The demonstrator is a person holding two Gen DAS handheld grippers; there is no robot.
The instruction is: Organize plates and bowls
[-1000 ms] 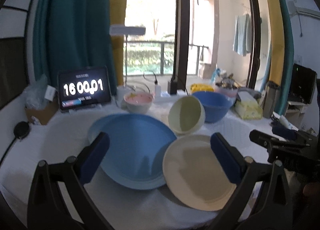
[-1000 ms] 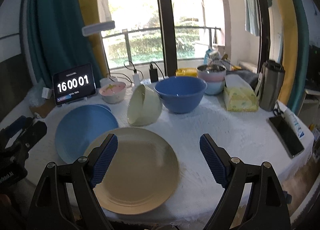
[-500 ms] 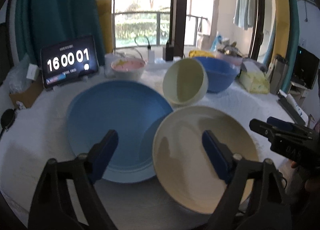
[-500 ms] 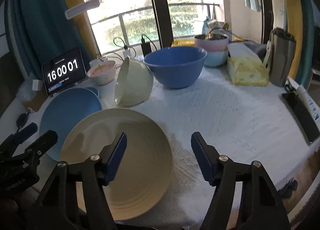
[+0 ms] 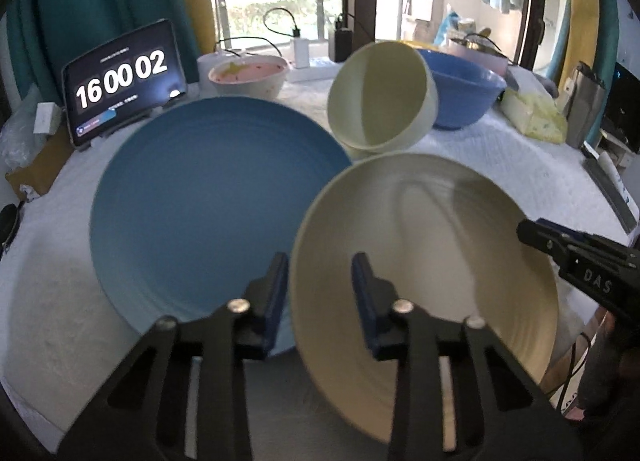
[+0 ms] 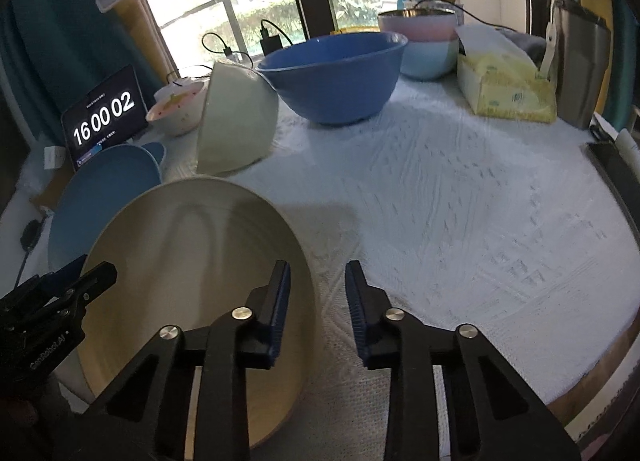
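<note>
Two grippers, left [image 5: 320, 293] and right [image 6: 314, 293], are closing, fingers straddling opposite cream plate [image 5: 432, 245] rims, not yet pinching; uneven closure could tip it onto the blue plate [image 5: 208, 197].

Open white bench [image 6: 480, 221] fills the right and centre of the right wrist frame, while the tipped cream bowl [image 6: 236, 125], blue bowl [image 6: 336, 73] and tissue box [image 6: 508, 89] crowd its upper edge.
</note>
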